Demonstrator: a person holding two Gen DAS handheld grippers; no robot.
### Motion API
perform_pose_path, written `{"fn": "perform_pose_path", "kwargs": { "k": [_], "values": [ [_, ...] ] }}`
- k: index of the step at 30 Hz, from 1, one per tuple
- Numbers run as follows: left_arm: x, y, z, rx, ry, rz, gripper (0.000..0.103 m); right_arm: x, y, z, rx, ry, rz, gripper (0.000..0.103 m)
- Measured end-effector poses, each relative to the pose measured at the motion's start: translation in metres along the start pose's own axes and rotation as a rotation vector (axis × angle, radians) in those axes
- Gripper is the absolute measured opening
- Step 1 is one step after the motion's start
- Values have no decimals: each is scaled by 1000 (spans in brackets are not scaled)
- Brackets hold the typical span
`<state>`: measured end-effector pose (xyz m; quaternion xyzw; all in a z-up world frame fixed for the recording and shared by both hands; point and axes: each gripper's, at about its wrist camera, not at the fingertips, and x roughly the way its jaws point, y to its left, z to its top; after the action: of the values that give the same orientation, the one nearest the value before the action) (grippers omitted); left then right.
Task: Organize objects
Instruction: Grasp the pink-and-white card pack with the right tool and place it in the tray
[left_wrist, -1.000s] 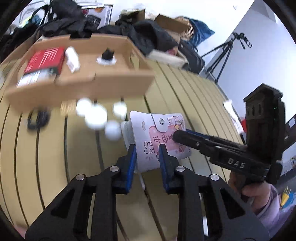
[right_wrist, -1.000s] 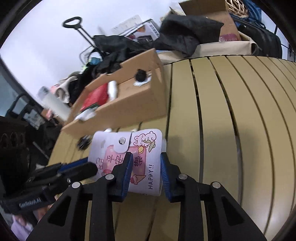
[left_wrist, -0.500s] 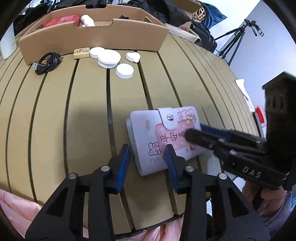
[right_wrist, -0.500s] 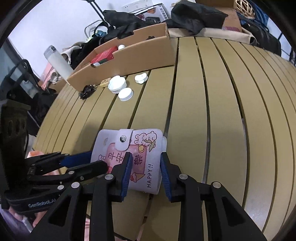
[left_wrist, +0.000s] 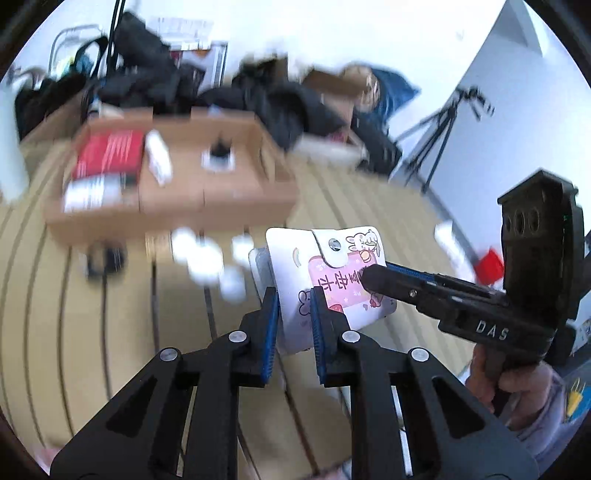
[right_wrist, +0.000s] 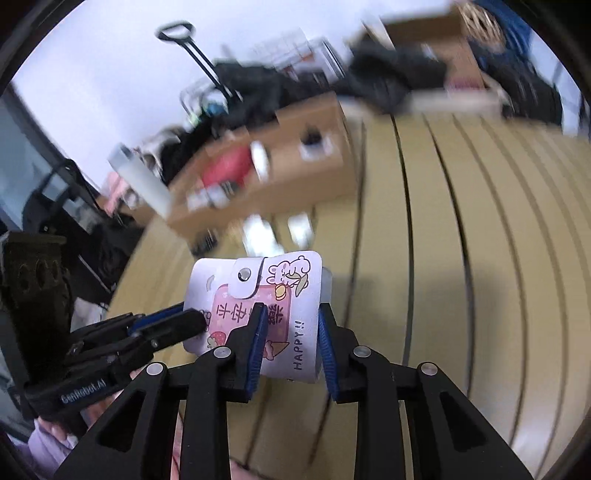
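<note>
A small white card wallet with a snap flap and pink cartoon rabbit print (left_wrist: 328, 280) is held clear of the tan slatted tabletop (right_wrist: 480, 258) by both hand-held grippers at once. The left gripper (left_wrist: 293, 314) is seen with its blue-padded jaws closing on the wallet's near edge, the covers being caught between the pads, while the right gripper (right_wrist: 290, 336) is pressed tight across the wallet's other side, pinching it through the printed face. In the left wrist view the right gripper's black fingers are laid across the pink label from the right. The wallet is carried over the middle of the tabletop, toward its near edge, and well apart from the shallow brown cardboard tray (left_wrist: 221, 192) at the far edge, in which a red and white box (left_wrist: 107, 158) and a small black item on a white base (left_wrist: 219, 155) are lying. Several white round lids (left_wrist: 207, 254) and a black coiled cable (left_wrist: 105, 256) are spread on the tabletop just in front of the tray. The background is heavily blurred, so detail there cannot be trusted. Trouble is most likely if the two grips pull in different directions: the soft covers could be twisted or the snap popped open. A loose left pinch could let that edge slip and leave the wallet swinging from one side
</note>
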<state>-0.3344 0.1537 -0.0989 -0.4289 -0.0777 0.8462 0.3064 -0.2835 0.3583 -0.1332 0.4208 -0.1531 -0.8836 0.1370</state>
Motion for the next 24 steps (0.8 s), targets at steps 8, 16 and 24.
{"fn": "perform_pose_path", "kwargs": {
  "k": [8, 16, 24],
  "values": [
    [71, 68, 111, -147, 97, 2, 13, 69, 2, 126, -30, 3, -24, 30],
    [146, 101, 100, -154, 218, 83, 13, 156, -13, 134, -106, 153, -191, 30],
    [124, 97, 86, -96, 167, 93, 24, 160, -6, 121, -194, 196, -284, 30]
  ]
}}
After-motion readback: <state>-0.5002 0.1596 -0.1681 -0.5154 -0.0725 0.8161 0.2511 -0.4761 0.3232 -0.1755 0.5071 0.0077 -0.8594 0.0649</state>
